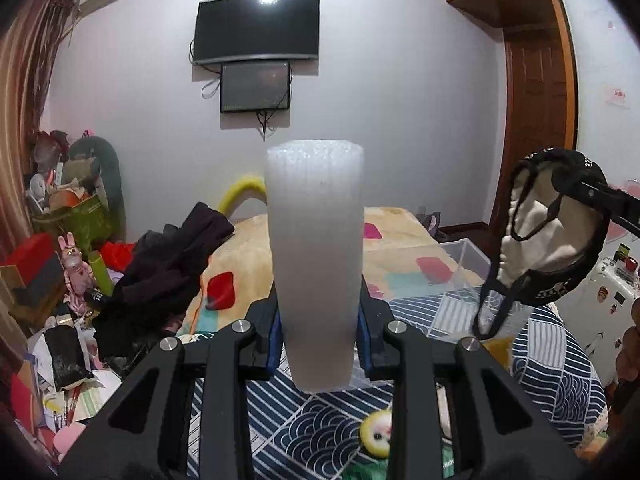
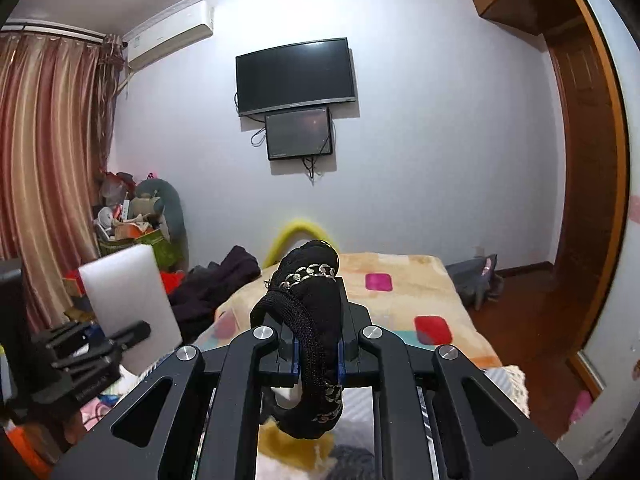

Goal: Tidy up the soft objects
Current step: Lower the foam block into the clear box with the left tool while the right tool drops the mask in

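Observation:
My left gripper point(image 1: 318, 316) is shut on a white foam block point(image 1: 316, 256) and holds it upright above the bed; the block also shows at the left of the right wrist view point(image 2: 128, 304). My right gripper point(image 2: 317, 340) is shut on a black hat with a cream lining and a metal chain band point(image 2: 310, 304). In the left wrist view the hat point(image 1: 548, 236) hangs at the right, above a clear plastic bin point(image 1: 452, 280). A dark garment point(image 1: 168, 276) lies heaped on the bed's left side.
A bed with a yellow patchwork blanket point(image 2: 400, 292) and a blue patterned quilt point(image 1: 552, 364) lies below. Cluttered boxes and toys point(image 1: 60, 240) stand at the left. A TV point(image 2: 296, 76) hangs on the far wall. A wooden door point(image 2: 584, 200) is at the right.

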Action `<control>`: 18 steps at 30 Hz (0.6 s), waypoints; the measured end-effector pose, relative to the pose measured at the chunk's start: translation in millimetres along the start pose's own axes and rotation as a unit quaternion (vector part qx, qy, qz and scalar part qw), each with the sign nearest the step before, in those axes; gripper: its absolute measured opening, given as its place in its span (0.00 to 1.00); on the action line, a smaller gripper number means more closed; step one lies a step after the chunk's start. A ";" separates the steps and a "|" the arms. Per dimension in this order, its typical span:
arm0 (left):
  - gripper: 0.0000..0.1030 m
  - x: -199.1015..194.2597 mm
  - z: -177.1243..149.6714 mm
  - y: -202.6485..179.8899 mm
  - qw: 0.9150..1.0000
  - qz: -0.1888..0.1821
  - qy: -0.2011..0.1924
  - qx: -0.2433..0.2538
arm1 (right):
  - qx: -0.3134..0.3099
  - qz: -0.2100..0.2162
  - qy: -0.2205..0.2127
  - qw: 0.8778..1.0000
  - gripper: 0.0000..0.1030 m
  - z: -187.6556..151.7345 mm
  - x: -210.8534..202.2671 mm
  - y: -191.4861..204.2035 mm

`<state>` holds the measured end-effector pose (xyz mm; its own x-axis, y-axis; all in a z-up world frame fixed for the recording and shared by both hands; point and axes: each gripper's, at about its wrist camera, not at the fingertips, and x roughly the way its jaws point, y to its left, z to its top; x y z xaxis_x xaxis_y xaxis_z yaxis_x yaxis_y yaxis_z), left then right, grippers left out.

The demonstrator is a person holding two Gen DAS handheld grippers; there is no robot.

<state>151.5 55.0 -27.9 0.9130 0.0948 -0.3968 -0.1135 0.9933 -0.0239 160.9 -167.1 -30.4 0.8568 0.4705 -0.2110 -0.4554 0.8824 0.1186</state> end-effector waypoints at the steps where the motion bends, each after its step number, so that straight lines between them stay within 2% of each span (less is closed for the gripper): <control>1: 0.29 5.0 0.2 -0.1 1.000 0.000 0.004 -0.001 | 0.001 0.004 0.001 1.000 0.11 -1.0 2.8 0.9; 10: 0.29 53.8 -6.3 -11.7 0.999 -0.005 0.048 0.013 | 0.021 0.022 0.056 0.998 0.11 -24.7 45.5 -6.5; 18: 0.29 78.8 -16.9 -27.1 0.996 -0.002 0.084 0.039 | 0.020 0.013 0.141 0.990 0.11 -46.2 83.4 -11.8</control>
<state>219.9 34.4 -74.0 0.8346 0.0857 -0.5442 -0.0741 0.9963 0.0433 226.5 -138.0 -94.3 0.7412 0.4808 -0.4685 -0.4620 0.8717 0.1638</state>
